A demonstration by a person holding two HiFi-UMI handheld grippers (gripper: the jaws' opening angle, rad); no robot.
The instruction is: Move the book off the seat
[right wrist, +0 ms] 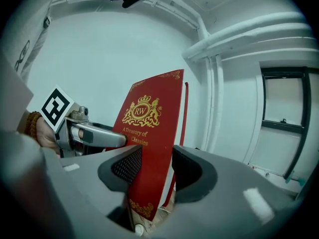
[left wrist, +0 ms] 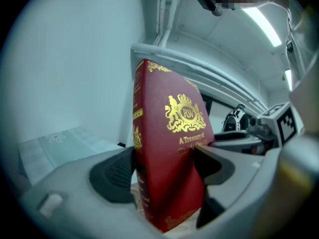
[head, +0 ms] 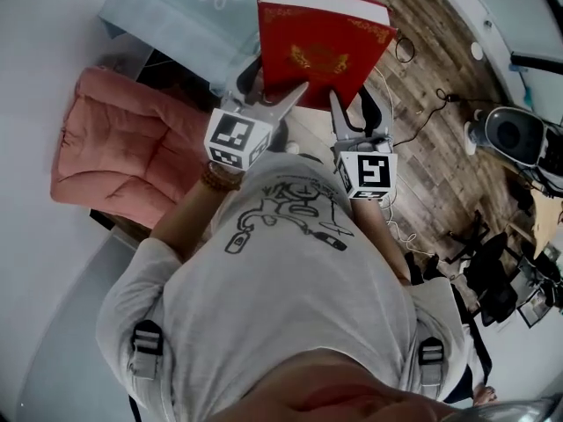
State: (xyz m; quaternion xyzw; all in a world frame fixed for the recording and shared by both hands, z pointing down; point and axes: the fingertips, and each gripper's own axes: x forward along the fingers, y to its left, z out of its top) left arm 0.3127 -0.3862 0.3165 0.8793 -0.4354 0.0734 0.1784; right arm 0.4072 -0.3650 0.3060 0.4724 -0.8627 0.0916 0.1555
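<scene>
My shirt [head: 290, 271]: grey with a line drawing, nearest in the head view; a bead bracelet [head: 220, 180] sits on my left wrist.
My left gripper [head: 273, 90] [left wrist: 164, 168]: jaws set wide and pressed on the red book [head: 321, 47] [left wrist: 174, 113] [right wrist: 149, 118], one pad on the spine side and one on the front cover, near its lower edge.
My right gripper [head: 356, 112] [right wrist: 157, 168]: a narrower bite on the same lower edge, with both pads against the book (I can't tell whether they take its full thickness or only the cover and some pages).
Book: upright and slightly tilted, gold crest on the cover. It is held in the air between my two grippers and rests on nothing.
Seat: the pink quilted cushion [head: 132, 148] lies below and to my left, apart from the book.
Cloth: a pale blue one with a flower print [head: 185, 7] [left wrist: 55, 143] lies beyond the seat, and the book's top corner overlaps it in the head view.
Floor: wooden boards [head: 440, 148] to my right, with a loose cable [head: 422, 121] running across them.
Far right: a round grey fan-like appliance [head: 515, 134] stands on the floor, well apart from everything I hold.
</scene>
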